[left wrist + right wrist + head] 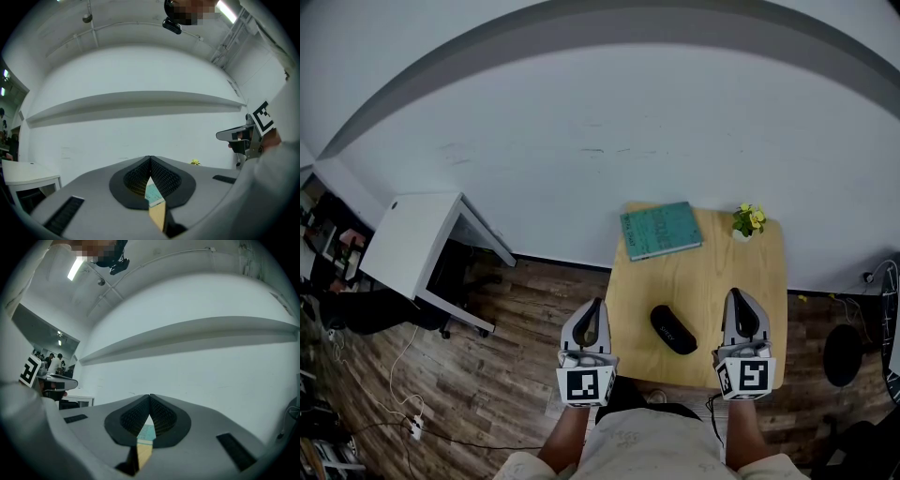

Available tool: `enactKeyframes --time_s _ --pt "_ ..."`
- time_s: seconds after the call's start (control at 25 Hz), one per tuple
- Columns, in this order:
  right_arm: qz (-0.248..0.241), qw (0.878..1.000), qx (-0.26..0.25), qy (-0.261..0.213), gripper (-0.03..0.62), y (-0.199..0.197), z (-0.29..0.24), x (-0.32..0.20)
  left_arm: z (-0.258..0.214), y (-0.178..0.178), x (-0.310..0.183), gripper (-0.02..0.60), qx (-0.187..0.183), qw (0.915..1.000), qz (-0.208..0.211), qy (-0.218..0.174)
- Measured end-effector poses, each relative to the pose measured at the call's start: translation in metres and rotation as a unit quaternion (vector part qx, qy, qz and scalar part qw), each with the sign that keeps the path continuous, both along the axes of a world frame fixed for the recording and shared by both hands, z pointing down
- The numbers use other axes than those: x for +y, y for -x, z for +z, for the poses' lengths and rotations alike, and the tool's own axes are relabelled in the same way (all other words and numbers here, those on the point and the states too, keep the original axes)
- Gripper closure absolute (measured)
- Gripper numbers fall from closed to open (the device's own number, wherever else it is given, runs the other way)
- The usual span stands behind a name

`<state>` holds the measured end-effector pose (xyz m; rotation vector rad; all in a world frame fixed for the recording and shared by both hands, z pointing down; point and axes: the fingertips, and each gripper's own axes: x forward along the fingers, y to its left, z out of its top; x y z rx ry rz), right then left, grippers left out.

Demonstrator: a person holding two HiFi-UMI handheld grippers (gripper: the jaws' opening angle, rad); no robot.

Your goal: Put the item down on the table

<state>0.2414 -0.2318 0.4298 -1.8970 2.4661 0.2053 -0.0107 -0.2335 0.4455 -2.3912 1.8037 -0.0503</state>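
A black oblong case point(673, 329) lies on the small wooden table point(712, 272), between my two grippers and touched by neither. At the table's left edge my left gripper point(596, 305) is shut, its pads meeting at the tips point(150, 159) with nothing between them. My right gripper point(738, 295) hovers over the table's right part, also shut and empty point(150, 397). In each gripper view, a sliver of the teal book point(152, 193) and of the tabletop point(143, 453) shows below the closed tips. Both grippers point level toward the white wall.
A teal book point(660, 230) lies at the table's far left, and a small pot of yellow flowers point(749, 221) stands at the far right corner. A white desk point(412, 244) stands to the left on the wooden floor. Cables point(412, 427) trail at lower left.
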Motion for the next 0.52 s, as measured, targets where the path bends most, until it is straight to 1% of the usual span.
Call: enactKeyframes --time_s 0.28,0.52 --pt "0.009 1.0 -0.002 0.009 0.579 -0.0041 0.0032 -0.0008 0.0004 -0.0008 0.0006 0.574 -0.003 1.0 -0.003 0.007" --pt "0.006 1.0 0.001 0.008 0.579 -0.0078 0.0017 -0.0016 -0.0053 -0.0074 -0.0007 0.574 -0.004 1.0 0.002 -0.006"
